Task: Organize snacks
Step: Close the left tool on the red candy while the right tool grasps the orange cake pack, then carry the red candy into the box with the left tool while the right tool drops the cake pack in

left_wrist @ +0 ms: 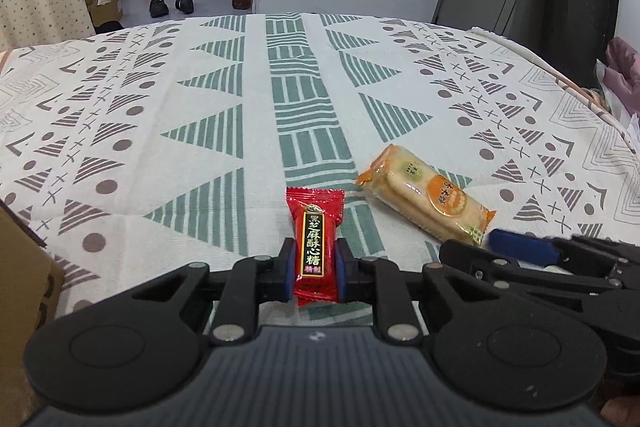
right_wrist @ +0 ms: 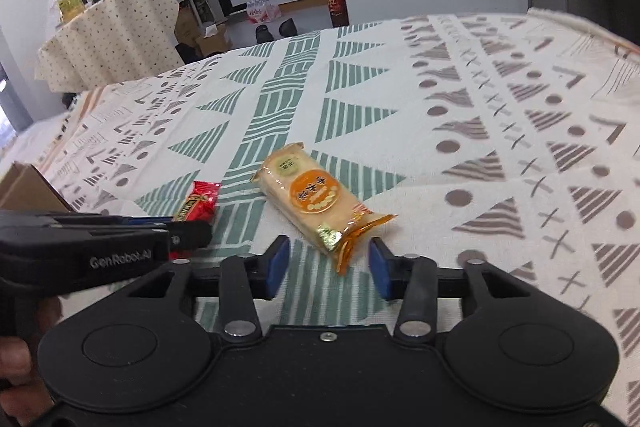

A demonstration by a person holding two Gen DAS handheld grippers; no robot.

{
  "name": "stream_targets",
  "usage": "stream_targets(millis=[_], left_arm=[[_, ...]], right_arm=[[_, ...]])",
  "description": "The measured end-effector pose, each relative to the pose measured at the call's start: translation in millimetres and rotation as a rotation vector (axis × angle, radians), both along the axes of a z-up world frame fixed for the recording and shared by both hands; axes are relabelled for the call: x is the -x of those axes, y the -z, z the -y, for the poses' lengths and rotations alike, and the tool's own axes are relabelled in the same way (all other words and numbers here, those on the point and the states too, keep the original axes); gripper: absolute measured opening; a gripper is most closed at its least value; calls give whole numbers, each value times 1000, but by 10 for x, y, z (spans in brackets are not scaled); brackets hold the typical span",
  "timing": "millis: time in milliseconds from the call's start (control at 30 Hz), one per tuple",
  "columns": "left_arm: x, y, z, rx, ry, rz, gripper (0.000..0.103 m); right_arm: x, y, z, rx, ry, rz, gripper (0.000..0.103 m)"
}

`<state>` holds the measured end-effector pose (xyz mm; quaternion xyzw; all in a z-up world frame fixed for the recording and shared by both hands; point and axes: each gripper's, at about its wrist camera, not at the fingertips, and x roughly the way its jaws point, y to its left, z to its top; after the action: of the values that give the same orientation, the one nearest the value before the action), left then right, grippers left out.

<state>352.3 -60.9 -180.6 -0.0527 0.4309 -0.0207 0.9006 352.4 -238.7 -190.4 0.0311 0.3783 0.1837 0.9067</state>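
The left gripper (left_wrist: 315, 259) was clamped on a red candy packet (left_wrist: 316, 247), its blue pads pressed against both long sides of the wrapper above a patterned tablecloth (left_wrist: 160, 115). Just to the right of the packet, on the cloth's green-striped centre band, lay a cracker pack (right_wrist: 316, 199) in a clear wrapper with an orange round label, resting at a slant and touching nothing else. The right gripper (right_wrist: 328, 263) stood with its fingers spread apart on either side of the cracker pack's crimped near end, the pads clear of the wrapper. To the left of the candy packet, a brown cardboard box (right_wrist: 28, 191) sat at the cloth's near edge. Beyond the cloth's far edge, two dark shoes (left_wrist: 172, 3) lay on the floor.
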Motion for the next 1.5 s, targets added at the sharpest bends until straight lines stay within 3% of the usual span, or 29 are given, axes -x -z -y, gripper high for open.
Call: stream_targets(millis=[67,100,433,567,633,700,867,900,933,1500], left_arm=[[6,1,3,1,4,-1,19],[8,5,6,1,6,-2,19],[-68,76,-6,13,-1,-18,19],[-83,88,-39,12,-6,-17,19],[-82,85,-51,13,-7,-17,19],[-73,78,-54,13,-8,-19,19],[-6,32,-75,12,-10,-22,19],[15,13,-84,13,-12,-21,18],[36,-9,-93,13,-15,-20,19],[672,-427,-218,56,-90,-3,19]], right_arm=[[-15,-10,-3,32,21,26,74],[-29,-15,2,40,28,41,77],[-200,34,-70,42,-27,127,78],[-236,75,-116,36,-51,114,77],[-245,114,-119,32,-57,82,72],[-221,123,-128,39,-62,79,60],[-112,99,-170,77,-91,76,47],[-84,89,-196,90,-109,77,38],[-47,78,-203,83,-126,72,35],[412,-346,-29,46,-22,102,34]])
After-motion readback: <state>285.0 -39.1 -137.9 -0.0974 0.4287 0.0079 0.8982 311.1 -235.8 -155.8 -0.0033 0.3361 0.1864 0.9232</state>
